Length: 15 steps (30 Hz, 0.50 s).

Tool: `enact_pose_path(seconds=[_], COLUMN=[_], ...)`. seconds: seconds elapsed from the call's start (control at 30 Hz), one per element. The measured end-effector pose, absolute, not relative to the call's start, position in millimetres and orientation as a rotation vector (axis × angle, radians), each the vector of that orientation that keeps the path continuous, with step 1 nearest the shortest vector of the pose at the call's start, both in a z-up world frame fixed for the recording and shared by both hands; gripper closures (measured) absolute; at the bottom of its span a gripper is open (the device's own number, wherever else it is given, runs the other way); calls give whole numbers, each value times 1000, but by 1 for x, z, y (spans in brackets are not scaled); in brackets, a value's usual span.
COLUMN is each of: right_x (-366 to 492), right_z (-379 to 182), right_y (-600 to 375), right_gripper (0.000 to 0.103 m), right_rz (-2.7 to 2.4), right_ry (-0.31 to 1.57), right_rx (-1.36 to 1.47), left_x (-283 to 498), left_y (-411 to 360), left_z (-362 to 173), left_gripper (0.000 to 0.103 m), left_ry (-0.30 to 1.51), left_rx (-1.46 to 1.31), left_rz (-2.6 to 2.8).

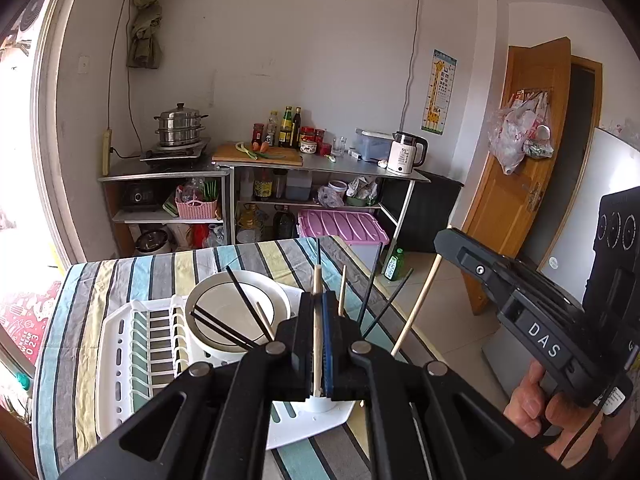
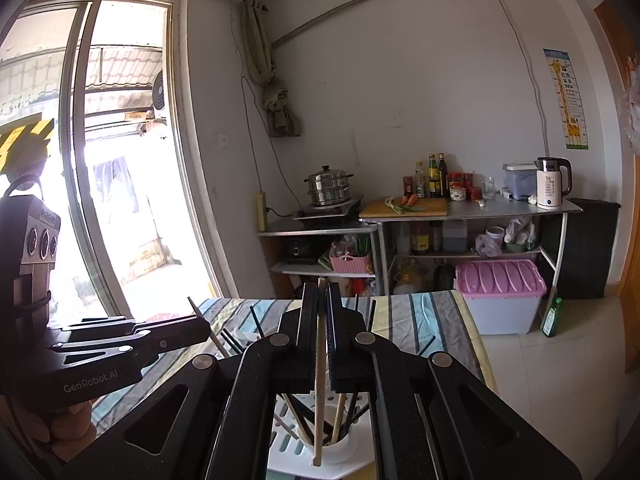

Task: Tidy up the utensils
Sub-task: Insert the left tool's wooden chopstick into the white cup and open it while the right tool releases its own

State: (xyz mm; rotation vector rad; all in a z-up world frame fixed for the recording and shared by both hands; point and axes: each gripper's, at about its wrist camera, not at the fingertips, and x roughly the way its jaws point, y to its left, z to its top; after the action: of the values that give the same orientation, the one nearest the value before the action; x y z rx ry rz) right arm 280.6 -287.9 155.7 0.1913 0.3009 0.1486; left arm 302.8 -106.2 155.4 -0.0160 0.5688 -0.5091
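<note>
Each of the person's two grippers was clamped shut on a single pale wooden chopstick. The left gripper (image 1: 320,300) had its jaws pressed flat on a stick (image 1: 317,336) that stood nearly upright between them, its top poking just above the pads. The right gripper (image 2: 322,296) pinched another stick (image 2: 319,392) the same way, with its lower end hanging down just beside the white utensil cup (image 2: 332,446). That cup sat at the corner of the white dish rack (image 1: 132,344) on the striped tablecloth (image 1: 120,276), with a bowl (image 1: 236,312) in the rack beside it. More chopsticks, black ones (image 1: 244,300) and pale ones, leaned out of the cup at loose angles. I judged such a stick to be very light, stiff and smooth, so apt to swivel or slide in a narrow grip if bumped against the others. Both sticks seemed held in their upper part, leaving a long free end below. A hold nearer the middle would likely steady it better.
</note>
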Motion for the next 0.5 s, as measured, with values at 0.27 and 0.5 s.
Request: enact_pose_path(seconds=[0.27,0.5], right_x=[305,320], right_z=[140,117], right_y=[-283,-283], right_gripper=[99,99], right_rz=[151,144], right_ry=[312,357], right_rx=[180,172], left_x=[322,335], left_y=[-110,-114], left_z=[143,125], left_gripper=[99,99], left_ry=[594,633], left_rx=[-26,-27], left_rz=[-514,-513])
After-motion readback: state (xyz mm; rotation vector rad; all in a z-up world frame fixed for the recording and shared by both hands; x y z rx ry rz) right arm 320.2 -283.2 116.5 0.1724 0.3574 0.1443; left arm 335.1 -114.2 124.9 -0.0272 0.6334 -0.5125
